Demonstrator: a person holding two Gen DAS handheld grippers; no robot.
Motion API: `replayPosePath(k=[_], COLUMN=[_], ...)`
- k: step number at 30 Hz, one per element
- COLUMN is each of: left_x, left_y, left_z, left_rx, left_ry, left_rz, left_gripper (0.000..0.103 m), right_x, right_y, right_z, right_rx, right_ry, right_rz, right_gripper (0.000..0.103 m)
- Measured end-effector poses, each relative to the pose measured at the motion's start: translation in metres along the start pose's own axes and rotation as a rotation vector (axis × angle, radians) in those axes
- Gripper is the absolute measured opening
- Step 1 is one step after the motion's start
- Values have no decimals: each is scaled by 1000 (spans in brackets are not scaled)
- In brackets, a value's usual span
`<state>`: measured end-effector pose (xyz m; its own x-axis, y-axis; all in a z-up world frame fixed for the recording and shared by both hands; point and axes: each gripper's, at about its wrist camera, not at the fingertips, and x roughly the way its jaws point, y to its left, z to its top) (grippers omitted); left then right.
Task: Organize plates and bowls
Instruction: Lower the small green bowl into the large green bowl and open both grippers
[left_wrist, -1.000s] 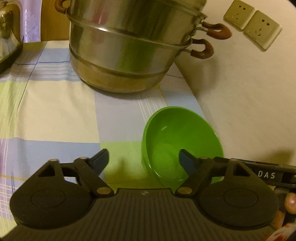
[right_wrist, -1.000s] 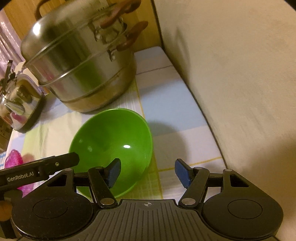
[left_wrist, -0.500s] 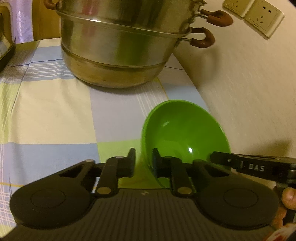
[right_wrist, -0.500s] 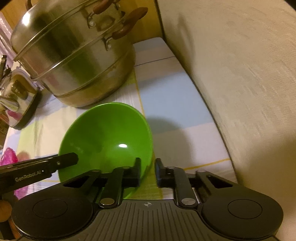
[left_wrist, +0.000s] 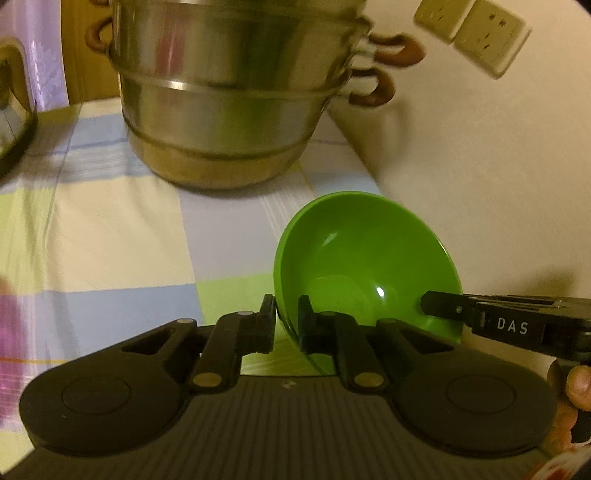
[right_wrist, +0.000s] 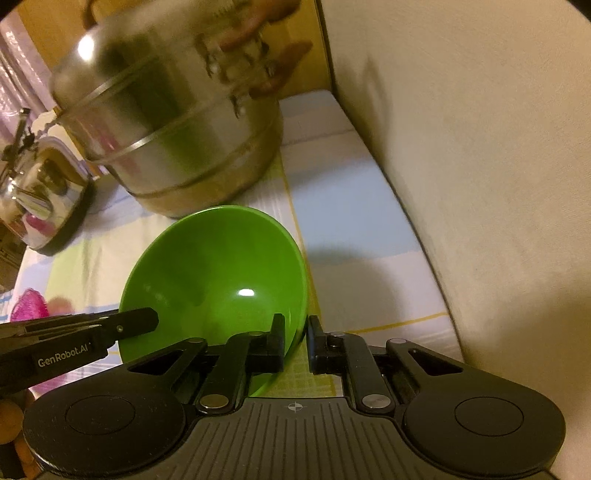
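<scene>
Near the table's wall-side edge, the green bowl (left_wrist: 364, 258) is tilted, its rim pinched on opposite sides by the left gripper (left_wrist: 287, 319) and right gripper (right_wrist: 296, 341) (both clamped tight), just before the steel steamer pot (left_wrist: 236, 96).

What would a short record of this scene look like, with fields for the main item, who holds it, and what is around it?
main item: green bowl, tilted
left gripper: shut on the bowl's rim
right gripper: shut on the rim at the opposite side
behind the bowl: stacked metal steamer pot with brown handles
surface: checked tablecloth
right of the bowl: cream wall with two sockets
</scene>
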<state>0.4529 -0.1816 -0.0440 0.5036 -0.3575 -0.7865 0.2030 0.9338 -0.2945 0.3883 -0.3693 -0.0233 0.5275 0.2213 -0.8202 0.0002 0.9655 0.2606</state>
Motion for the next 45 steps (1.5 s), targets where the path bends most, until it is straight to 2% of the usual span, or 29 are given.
replayPosePath(k=[10,16,20,27,31,45], left_x=[-85,-125,-139,-143,-135,-109], left_y=[-18,-35,-46,-61,-63,-65], left_z=[-11,-34,-55,-94,-108,-124], left_rx=[-5,11,20,36,35,62], left_ry=[-65,-76,-68,-41,-15,42], left_rz=[-31,-51,-58,-66,-65,-37], left_gripper=[10,10,10,10,10,10], right_x=[-90,-135,-155,-174,-169,-139], right_y=[29,36,35,20,10,-10], right_z=[-16,-47,-73,-115,-127,-145], right_rx=[-16,-14,-2,26,39,59], right_ry=[-87,-106,-113,-85,-58,7], right_rz=[-18,-22,-22,-22,-16,-15], right_gripper=[12,12,12,12,12,12])
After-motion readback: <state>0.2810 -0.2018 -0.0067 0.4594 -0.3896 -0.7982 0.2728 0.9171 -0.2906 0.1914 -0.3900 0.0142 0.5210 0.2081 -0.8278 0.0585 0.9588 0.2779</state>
